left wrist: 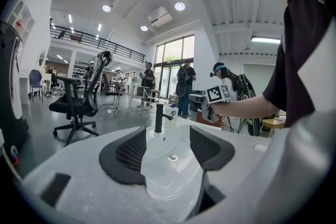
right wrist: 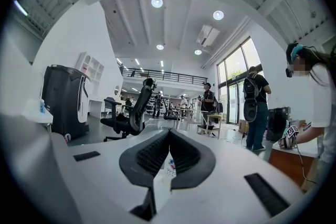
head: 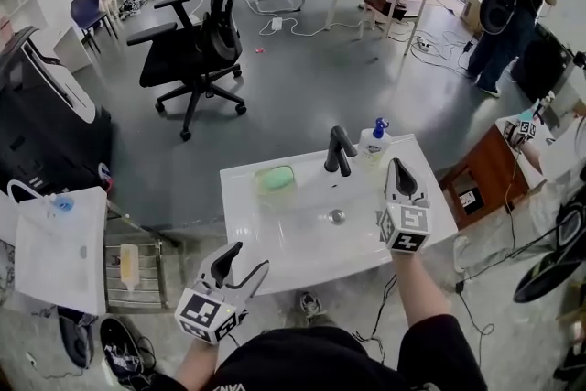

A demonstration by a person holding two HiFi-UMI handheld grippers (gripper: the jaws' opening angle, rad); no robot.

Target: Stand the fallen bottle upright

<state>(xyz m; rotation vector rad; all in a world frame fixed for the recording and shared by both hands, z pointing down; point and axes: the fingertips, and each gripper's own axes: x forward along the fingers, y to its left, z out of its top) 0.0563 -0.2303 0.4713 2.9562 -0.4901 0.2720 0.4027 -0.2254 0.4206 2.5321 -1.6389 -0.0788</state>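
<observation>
Right hand-held gripper (head: 396,164) is level over the right side of the white sink (head: 240,208), its ribbed pads pressed together with nothing clamped between them. In the right gripper view (right wrist: 168,143) a sliver of white with a blue and red mark shows in the gap under the closed pads. It is probably the bottle's label seen beyond the jaws, though too little shows to be sure.

The left hand-held gripper (head: 249,259) hangs at the near left corner of the sink with its jaws wide apart and empty. In its own view (left wrist: 168,152) the basin and the drain (left wrist: 172,158) show between them.

The bottle (head: 373,142) is small and pale, with a whitish body, a printed label and a blue pump head. It stands on the back rim of the sink, just to the right of the black faucet (head: 339,151) and near the right gripper's tips but apart from them. Its long axis runs straight up and down, base on the rim and pump on top. From the left gripper view the bottle (left wrist: 171,111) also reads upright, close beside the faucet's spout.

A green pad (head: 275,179) lies on the rim to the left of the faucet.
</observation>
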